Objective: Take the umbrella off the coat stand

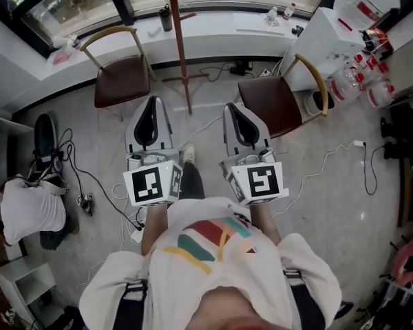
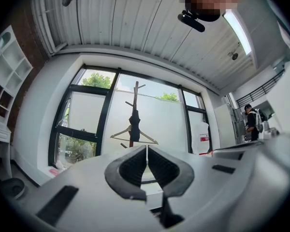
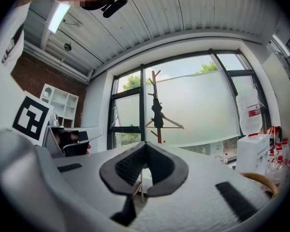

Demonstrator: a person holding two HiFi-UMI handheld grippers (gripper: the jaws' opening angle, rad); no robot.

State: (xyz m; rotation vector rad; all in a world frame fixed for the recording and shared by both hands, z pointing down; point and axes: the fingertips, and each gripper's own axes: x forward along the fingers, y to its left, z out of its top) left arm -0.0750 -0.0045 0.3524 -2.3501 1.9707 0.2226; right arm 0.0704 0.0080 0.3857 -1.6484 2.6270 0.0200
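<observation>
Coat stand (image 2: 136,105): it rises in front of the window, well ahead of both hand-held grippers. It looks slender, so a sideways tug on anything hooked to it could rock or tip it.
Chairs: one chair (image 1: 122,78) stands on each side of the pole, the other chair (image 1: 274,102) to the right. They narrow the way in, and a leg or elbow could clip one on the approach.
Umbrella (image 2: 134,122): dark and folded, it hangs high on the stand against the pole. If it is pulled outwards instead of lifted clear of its peg, it may snag.
Hanger (image 2: 135,137): it hangs just below the umbrella. A careless reach could knock it off or grab it by mistake.
Left hand-held gripper (image 2: 147,149): clenched on nothing. It must spread before reaching the umbrella, or it will only push it.
Right hand-held gripper (image 3: 145,146): likewise clenched and empty, with the same risk.
Cables (image 1: 213,119): they trail across the floor near the stand's foot and could trip the person.
</observation>
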